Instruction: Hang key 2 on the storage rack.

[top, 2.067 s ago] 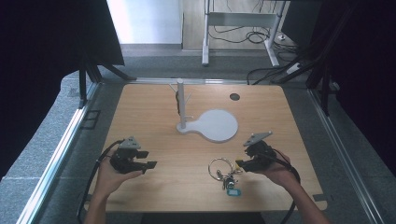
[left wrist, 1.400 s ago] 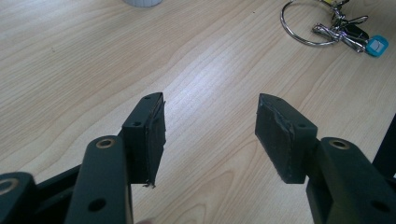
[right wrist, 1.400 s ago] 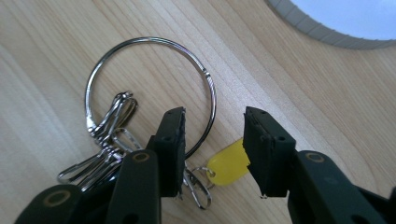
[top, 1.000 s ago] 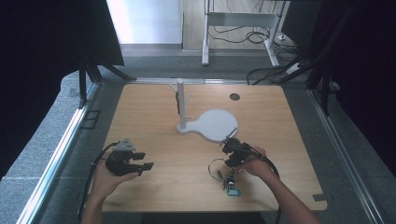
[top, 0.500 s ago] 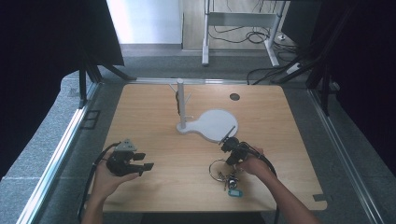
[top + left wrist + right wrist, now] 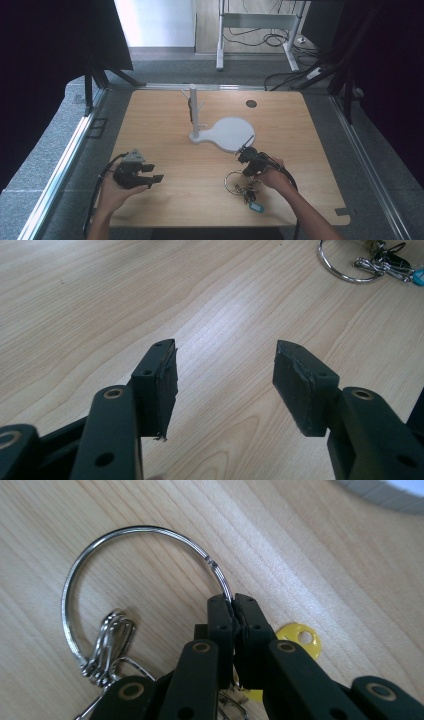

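1. The right tool (image 6: 233, 605) has its jaws pressed together on the wire of the large key ring (image 6: 150, 530), which lies flat on the tabletop (image 6: 200, 165) at near right.
2. Its keys and yellow tag (image 6: 299, 637) trail loose.
3. Lift slowly and keep the pinch square, or the thin wire may slip.
4. The left tool (image 6: 225, 375) waits spread and empty at near left.
5. The white peg stand (image 6: 194, 112) beyond looks the likely hanging place.

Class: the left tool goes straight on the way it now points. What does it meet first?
Probably bare table for a long stretch. The left tool is open and aims across the wood; the key ring lies right of that line, so it likely passes by. Depth is unclear.
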{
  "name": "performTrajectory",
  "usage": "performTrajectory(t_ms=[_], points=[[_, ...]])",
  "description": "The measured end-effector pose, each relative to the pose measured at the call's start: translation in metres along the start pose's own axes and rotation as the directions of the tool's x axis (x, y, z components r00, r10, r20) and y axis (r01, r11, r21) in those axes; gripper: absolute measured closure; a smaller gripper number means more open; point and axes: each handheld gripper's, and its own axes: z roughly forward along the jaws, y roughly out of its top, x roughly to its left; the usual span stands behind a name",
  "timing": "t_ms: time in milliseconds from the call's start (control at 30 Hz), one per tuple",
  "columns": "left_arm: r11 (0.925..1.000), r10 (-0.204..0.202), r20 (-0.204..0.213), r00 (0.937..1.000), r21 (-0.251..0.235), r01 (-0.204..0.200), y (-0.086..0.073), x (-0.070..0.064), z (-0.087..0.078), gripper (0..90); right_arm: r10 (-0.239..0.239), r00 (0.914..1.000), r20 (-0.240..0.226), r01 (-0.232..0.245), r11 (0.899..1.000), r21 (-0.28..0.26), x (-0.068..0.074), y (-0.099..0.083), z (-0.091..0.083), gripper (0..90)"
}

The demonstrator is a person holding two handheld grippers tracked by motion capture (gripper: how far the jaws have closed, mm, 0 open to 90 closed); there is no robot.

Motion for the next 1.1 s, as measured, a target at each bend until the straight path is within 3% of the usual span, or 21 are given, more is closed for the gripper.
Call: performTrajectory(t_ms=[333,767,1100], points=[[1.0,0.005,0.0,1.0,0.005,-0.005,-0.001,0.0,0.0,44.1,-0.026,0.9996,0.006,0.026,0.995,-0.101,0.004,-0.002,-0.042,87.2],[1.0,0.0,0.002,1.0,0.005,0.0,-0.002,0.002,0.001,44.2,-0.013,0.9998,0.012,0.015,0.974,-0.228,-0.004,-0.001,-0.091,87.9],[1.0,-0.001,0.0,1.0,-0.001,0.001,-0.003,0.003,-0.001,44.3,-0.028,0.9988,0.041,0.037,0.962,-0.27,0.003,0.013,-0.113,87.9]])
